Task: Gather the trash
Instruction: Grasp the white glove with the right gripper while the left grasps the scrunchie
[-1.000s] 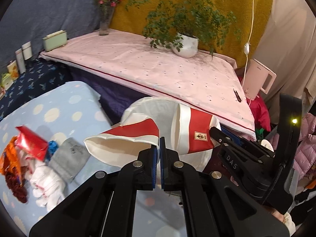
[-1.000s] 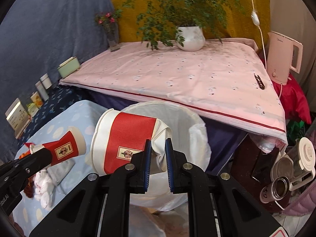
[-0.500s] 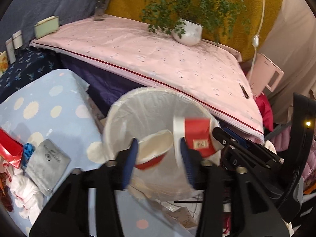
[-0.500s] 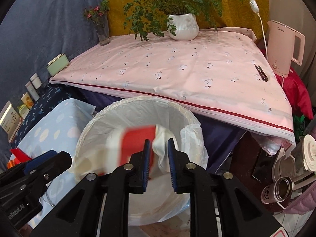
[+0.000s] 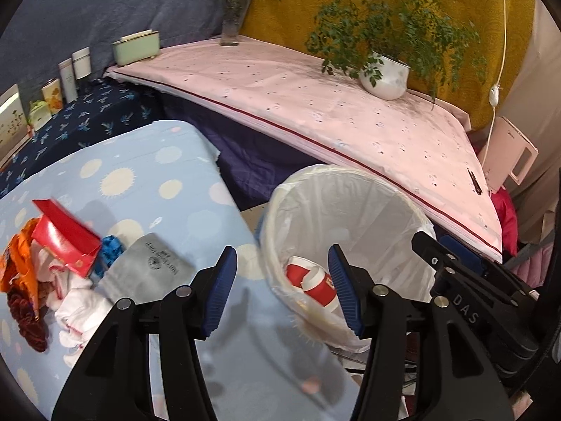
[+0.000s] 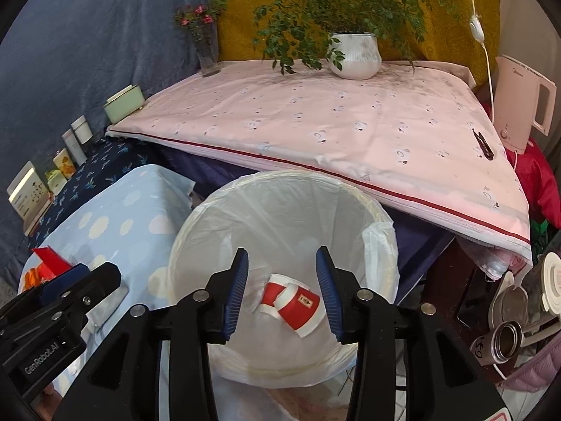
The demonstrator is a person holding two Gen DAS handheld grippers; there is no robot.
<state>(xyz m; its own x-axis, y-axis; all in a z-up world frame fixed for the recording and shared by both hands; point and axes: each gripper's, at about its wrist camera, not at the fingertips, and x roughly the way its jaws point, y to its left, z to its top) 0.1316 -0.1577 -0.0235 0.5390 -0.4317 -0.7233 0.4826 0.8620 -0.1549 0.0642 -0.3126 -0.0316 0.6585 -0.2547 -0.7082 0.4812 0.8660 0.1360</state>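
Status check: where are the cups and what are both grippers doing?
Left gripper and right gripper both open, jaws just opened, nothing between them. Two red-and-white paper cups lie in the lined trash bin. More litter on the blue spotted cloth. Nothing blocking.

Both wrist cams tilt steeply down, close over the lined bin [image 5: 345, 210] [image 6: 280, 217] — left cam from its left side, right cam directly above. Shared: bin, pink-covered counter [image 5: 315, 105] [image 6: 333, 122] behind.
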